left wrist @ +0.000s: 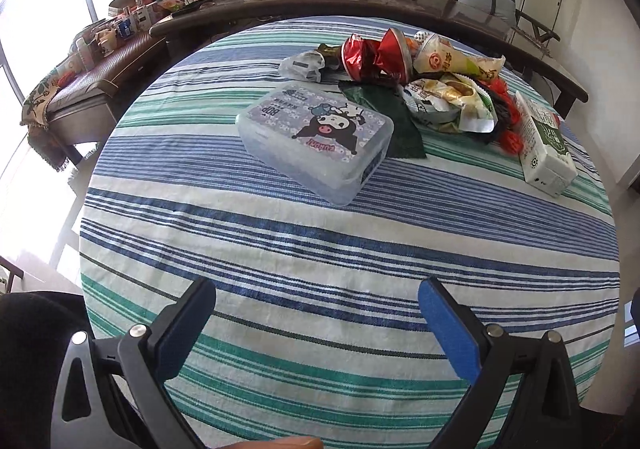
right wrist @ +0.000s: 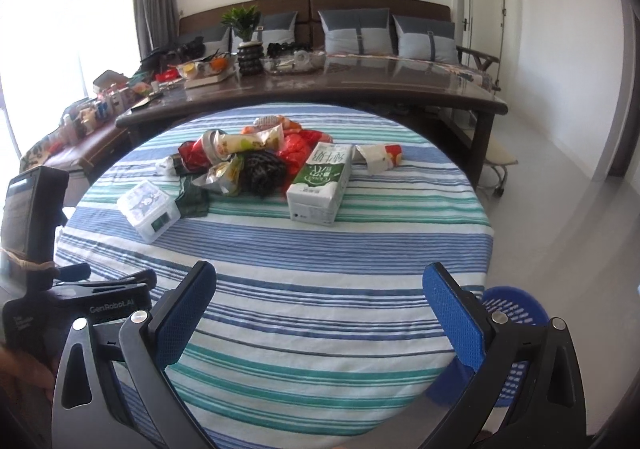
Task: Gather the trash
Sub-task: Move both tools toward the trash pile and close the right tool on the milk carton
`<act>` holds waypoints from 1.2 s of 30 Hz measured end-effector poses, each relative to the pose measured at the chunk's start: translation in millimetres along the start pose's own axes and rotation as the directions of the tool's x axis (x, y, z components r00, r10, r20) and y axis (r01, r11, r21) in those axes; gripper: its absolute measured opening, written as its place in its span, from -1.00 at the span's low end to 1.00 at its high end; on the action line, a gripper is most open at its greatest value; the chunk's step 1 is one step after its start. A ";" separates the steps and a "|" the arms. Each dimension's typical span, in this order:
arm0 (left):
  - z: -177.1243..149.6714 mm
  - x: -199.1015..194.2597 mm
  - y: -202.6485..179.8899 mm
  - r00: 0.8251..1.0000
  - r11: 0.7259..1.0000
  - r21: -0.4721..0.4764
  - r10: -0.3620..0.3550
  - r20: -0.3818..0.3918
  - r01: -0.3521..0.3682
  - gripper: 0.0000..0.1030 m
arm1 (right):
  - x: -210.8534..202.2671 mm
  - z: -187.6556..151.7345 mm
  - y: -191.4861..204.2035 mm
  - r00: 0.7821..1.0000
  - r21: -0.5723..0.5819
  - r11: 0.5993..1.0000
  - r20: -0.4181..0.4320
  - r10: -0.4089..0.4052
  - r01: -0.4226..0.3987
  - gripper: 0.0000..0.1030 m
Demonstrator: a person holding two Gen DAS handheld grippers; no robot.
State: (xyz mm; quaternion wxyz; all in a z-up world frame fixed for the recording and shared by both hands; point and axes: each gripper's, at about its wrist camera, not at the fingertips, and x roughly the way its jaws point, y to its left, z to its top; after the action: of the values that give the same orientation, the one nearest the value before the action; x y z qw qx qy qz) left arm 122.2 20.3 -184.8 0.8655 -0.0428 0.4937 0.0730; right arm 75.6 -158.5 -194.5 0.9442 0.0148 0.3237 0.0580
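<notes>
A heap of snack wrappers (left wrist: 432, 81) lies at the far side of a round table with a striped cloth (left wrist: 304, 249). It also shows in the right wrist view (right wrist: 248, 161). A white and green milk carton (left wrist: 546, 145) lies at the heap's right (right wrist: 320, 181). A clear plastic box with a cartoon lid (left wrist: 316, 137) sits nearer, left of the heap (right wrist: 148, 209). A crumpled paper cup (right wrist: 376, 157) lies right of the carton. My left gripper (left wrist: 318, 309) and right gripper (right wrist: 320, 289) are both open and empty above the table's near part.
A blue perforated basket (right wrist: 516, 313) stands on the floor by the table's near right edge. A long dark table (right wrist: 320, 89) with clutter stands behind, then a sofa with cushions (right wrist: 360, 33). The left gripper's body (right wrist: 36, 249) is at my right view's left.
</notes>
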 end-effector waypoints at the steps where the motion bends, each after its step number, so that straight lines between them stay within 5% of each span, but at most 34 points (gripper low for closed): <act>1: 0.5 4.1 0.4 1.000 1.000 -0.004 0.001 -0.008 -0.001 1.00 | 8.0 -1.0 -0.9 1.000 0.002 1.000 -0.020 0.005 -0.005 0.99; 9: 0.8 8.6 2.7 0.998 0.999 -0.042 0.027 0.060 -0.025 1.00 | 53.9 -10.4 -2.1 0.992 -0.015 1.000 -0.123 0.021 -0.023 0.99; 14: 7.3 10.4 4.3 1.000 0.999 -0.036 0.020 0.021 -0.020 1.00 | 64.3 -19.2 -8.1 0.986 0.008 1.000 -0.164 0.017 -0.015 0.99; 21: 51.4 19.5 20.3 0.991 0.985 -0.123 -0.128 -0.044 0.121 1.00 | 59.9 -21.5 -13.8 0.986 0.034 0.999 -0.165 0.027 -0.022 0.99; 29: 106.0 35.1 2.8 1.000 0.995 -0.102 0.009 -0.006 -0.010 1.00 | 54.3 -19.4 -8.8 0.988 0.038 0.998 -0.142 0.058 -0.053 0.99; 36: 93.4 45.4 36.5 0.999 0.995 -0.100 0.025 -0.036 -0.028 1.00 | 46.7 -19.4 -10.3 0.991 0.028 0.999 -0.128 0.049 -0.046 0.99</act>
State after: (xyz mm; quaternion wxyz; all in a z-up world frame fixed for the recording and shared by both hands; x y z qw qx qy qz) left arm 218.1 73.7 -176.4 0.8526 -0.0809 0.5047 0.1086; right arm 101.3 -163.4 -239.0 0.9194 0.0305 0.3843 0.0773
